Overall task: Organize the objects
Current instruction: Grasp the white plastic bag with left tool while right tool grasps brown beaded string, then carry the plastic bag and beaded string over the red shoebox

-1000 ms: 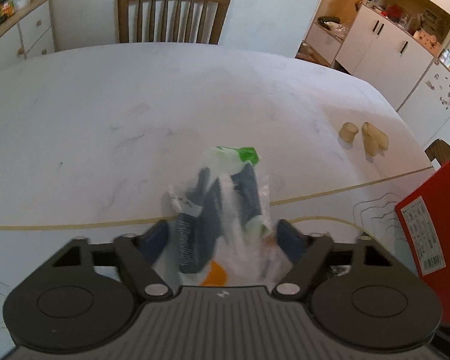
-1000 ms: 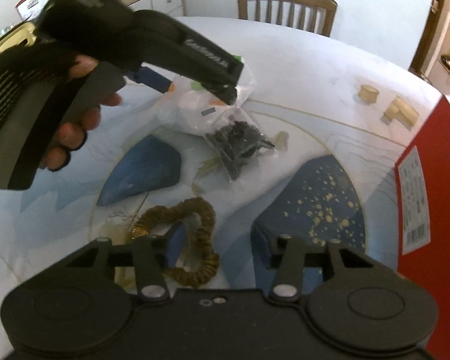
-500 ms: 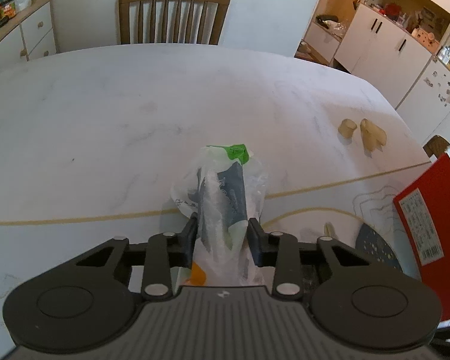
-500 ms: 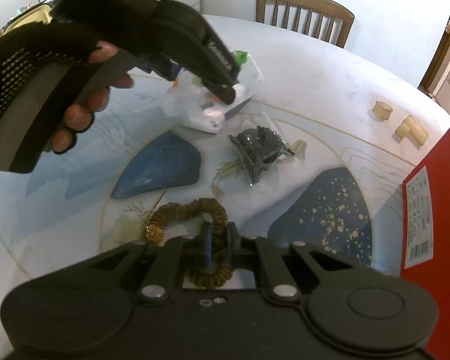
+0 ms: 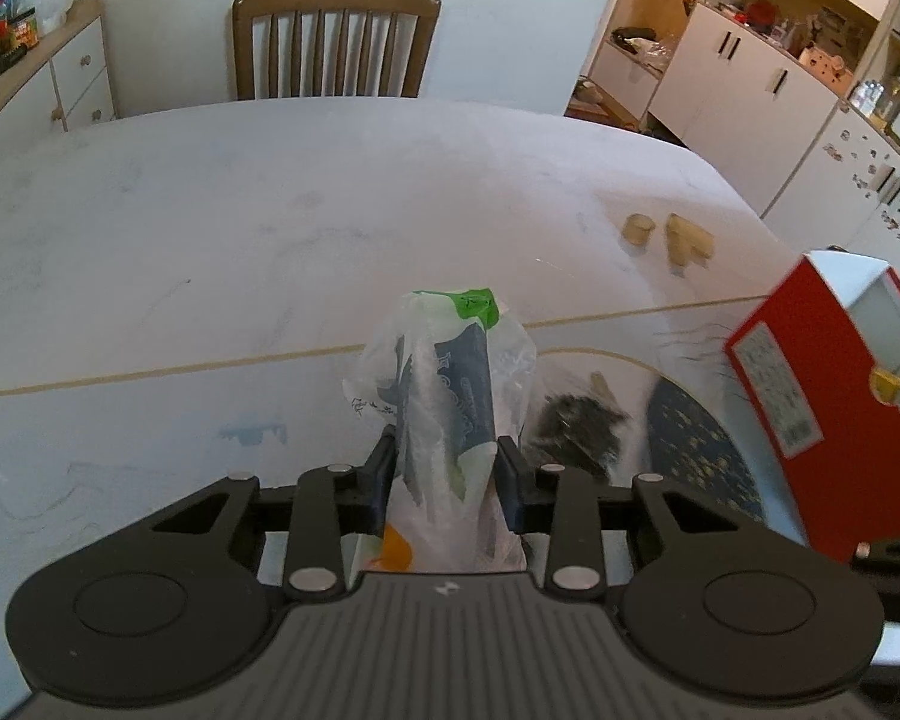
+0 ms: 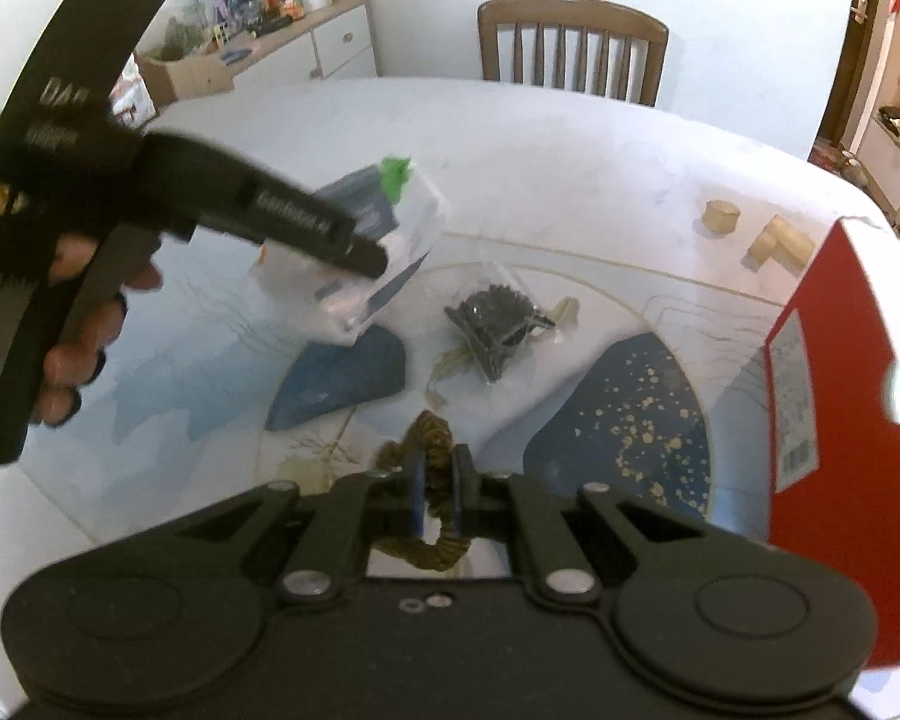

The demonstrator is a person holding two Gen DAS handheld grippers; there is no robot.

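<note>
My left gripper (image 5: 447,468) is shut on a clear plastic bag (image 5: 450,372) that holds dark blue packets and carries a green label; the bag hangs above the table. From the right wrist view the same plastic bag (image 6: 384,240) is lifted at upper left, held by the left gripper (image 6: 372,258) in a person's gloved hand (image 6: 72,324). My right gripper (image 6: 438,495) is shut on a brown scrunchie (image 6: 432,438), raised off the patterned mat (image 6: 624,432). A small bag of black clips (image 6: 498,324) lies on the mat further ahead.
A red box (image 6: 822,420) stands open at the right edge, also seen as the red box (image 5: 822,396) in the left wrist view. Wooden blocks (image 5: 672,234) lie at the far right of the white table (image 5: 270,210). A wooden chair (image 5: 336,48) stands behind it.
Both grippers closed, the left on the plastic bag and the right on the scrunchie. Both then rose, lifting their objects off the table, and the left one shifted towards the right.
</note>
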